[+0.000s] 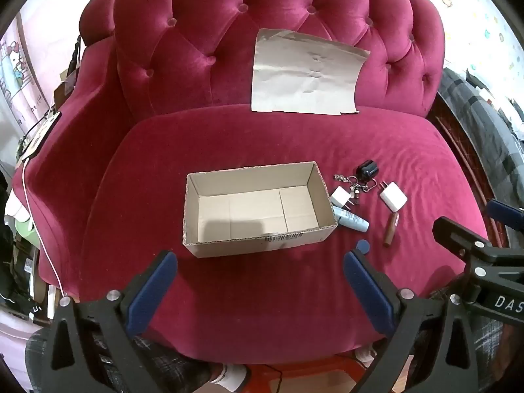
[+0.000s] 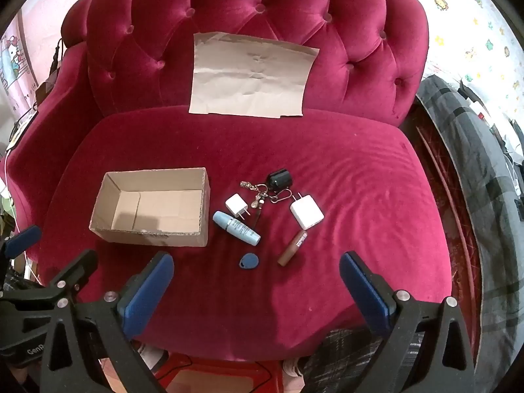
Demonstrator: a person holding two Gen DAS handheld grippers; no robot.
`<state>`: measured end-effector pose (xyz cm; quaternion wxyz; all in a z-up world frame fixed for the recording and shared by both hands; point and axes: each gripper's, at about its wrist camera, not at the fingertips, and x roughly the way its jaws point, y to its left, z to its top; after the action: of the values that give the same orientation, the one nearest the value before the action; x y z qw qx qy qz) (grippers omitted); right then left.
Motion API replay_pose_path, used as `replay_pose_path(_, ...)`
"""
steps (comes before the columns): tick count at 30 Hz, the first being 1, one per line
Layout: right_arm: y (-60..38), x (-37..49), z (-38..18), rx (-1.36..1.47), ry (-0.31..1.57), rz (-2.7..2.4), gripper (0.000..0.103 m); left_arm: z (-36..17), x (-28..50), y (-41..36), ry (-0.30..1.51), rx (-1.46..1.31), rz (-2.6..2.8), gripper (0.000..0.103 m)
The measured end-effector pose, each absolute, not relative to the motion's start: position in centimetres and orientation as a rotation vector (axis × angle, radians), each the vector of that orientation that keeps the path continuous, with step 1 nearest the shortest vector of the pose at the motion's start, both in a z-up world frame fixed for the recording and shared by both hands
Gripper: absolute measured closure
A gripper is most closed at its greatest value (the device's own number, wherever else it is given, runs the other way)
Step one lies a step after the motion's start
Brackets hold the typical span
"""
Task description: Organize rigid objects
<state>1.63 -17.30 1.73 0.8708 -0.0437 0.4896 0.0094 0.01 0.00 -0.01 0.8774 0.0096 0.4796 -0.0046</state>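
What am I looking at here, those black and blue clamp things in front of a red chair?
Those are two hand-held grippers, one in each of a person's hands, each carrying a camera that looks along its jaws. The left gripper and right gripper both stand open, holding nothing. On the crimson velvet armchair seat sits an empty open cardboard box. Beside it lie two white plug adapters, a pale blue tube, a brown lipstick-like tube, a blue oval tag and a black keyring bunch. A cardboard sheet leans on the backrest.
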Motion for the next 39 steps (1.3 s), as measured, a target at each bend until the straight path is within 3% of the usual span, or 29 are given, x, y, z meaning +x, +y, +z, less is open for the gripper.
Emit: replay_pose_path(39, -17.2, 1.2, 3.0, -0.1, 0.999, 0.021, 0.0, 0.7, -0.3, 0.0, 0.982, 0.029, -0.005, 0.0)
